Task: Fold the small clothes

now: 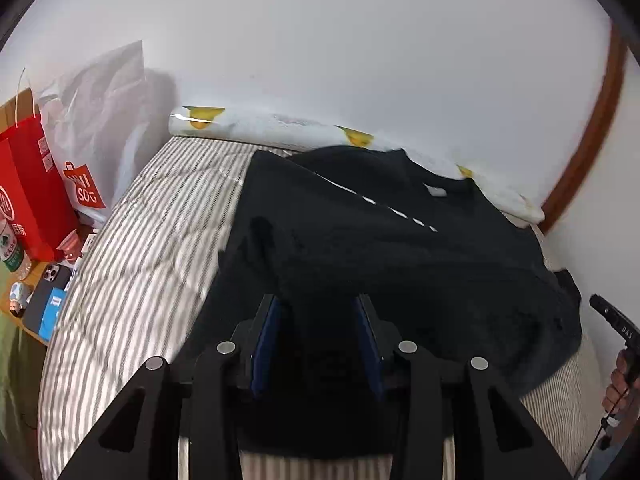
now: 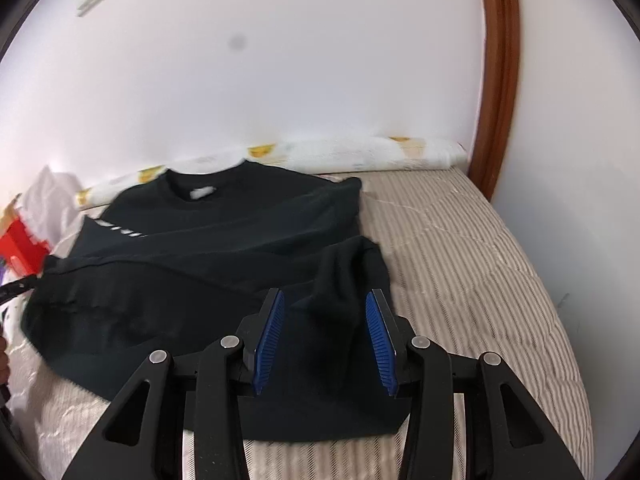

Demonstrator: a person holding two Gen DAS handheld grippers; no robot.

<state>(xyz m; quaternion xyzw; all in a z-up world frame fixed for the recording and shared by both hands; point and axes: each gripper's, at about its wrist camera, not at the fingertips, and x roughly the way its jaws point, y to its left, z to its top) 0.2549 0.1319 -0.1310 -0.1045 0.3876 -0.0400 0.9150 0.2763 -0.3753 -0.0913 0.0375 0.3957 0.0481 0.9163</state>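
Black sweatshirt (image 2: 224,240) lies spread on the striped bed cover (image 2: 460,248), collar toward the far wall and the rolled white bolster (image 2: 360,154). Both sleeves appear folded inward across the body, one with white dashes; a raised ridge of cloth stands at each near side. Likely the sleeve folds are laid and the lengthwise fold is next.

Left gripper (image 1: 318,334): blue pads partly apart, nothing pinched, dark cloth lying below and between them. Right gripper (image 2: 326,338): same, moderately open, empty, over the near hem beside a cloth ridge. Both hover low at the near edge, probably placed to catch the hem.

Left of the bed: red paper bag (image 1: 28,184), white shopping bag (image 1: 92,128), phone (image 1: 44,296).
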